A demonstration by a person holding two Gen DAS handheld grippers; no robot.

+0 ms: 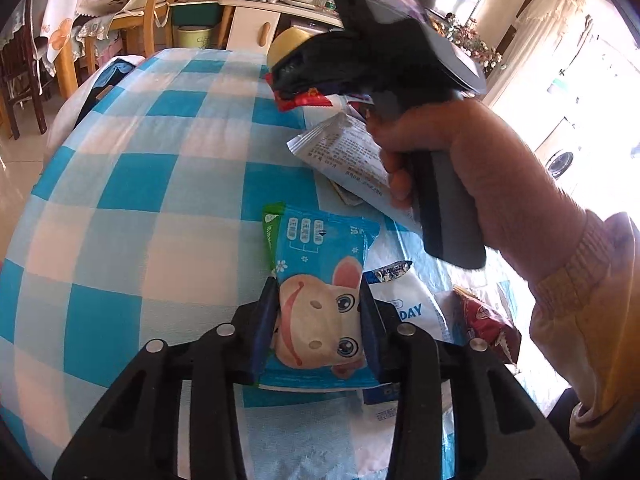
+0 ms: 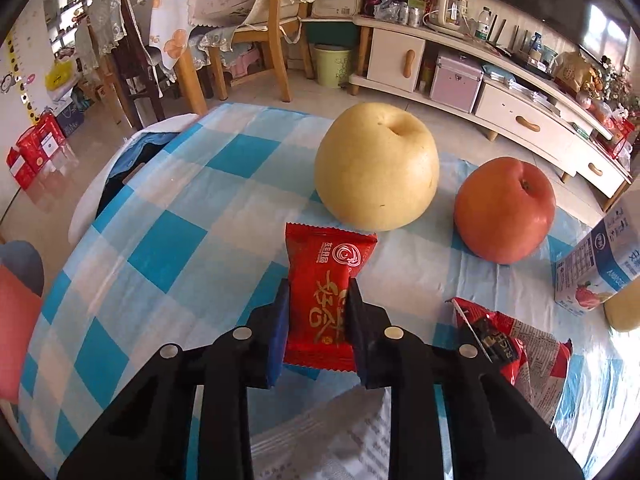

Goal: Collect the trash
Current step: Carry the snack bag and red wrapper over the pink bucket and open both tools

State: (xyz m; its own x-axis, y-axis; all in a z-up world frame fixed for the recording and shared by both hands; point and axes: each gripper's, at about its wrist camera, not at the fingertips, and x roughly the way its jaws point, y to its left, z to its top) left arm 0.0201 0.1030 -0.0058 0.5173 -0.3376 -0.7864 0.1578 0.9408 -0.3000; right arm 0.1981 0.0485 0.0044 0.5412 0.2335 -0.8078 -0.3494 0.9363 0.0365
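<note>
**Both grippers clamped on wrappers over the checked cloth**

Nearest in the left wrist view, the left gripper [image 1: 318,322] is closed on a blue wet-wipe pack [image 1: 320,280] printed with a cartoon animal; both pads press the pack's sides and it lies on the blue-and-white checked tablecloth [image 1: 160,200]. Just right of that pack lie a white sachet [image 1: 408,304] and, beyond it, a crumpled red snack bag [image 1: 488,324]. Farther from the pack, a silver-white printed packet [image 1: 344,152] lies tilted, partly under the person's right hand [image 1: 452,168], which grasps the handle of the other tool. Farthest from the pack, the right gripper [image 1: 304,80] reaches down onto a red wrapper near the yellow fruit.

In the right wrist view, the right gripper [image 2: 316,320] is squeezed onto a red candy wrapper [image 2: 324,292] with gold characters, held between both pads on the cloth. Right of the wrapper lies the torn red snack bag [image 2: 516,352], and farther right stands a small blue-and-white carton [image 2: 600,264]. Just beyond the wrapper sits a yellow pear [image 2: 376,168], almost touching the wrapper's far edge, with a red apple [image 2: 504,208] to the pear's right, apart from it. Past the table's far edge stand wooden chairs [image 2: 276,32] and a white low cabinet [image 2: 500,92]
</note>
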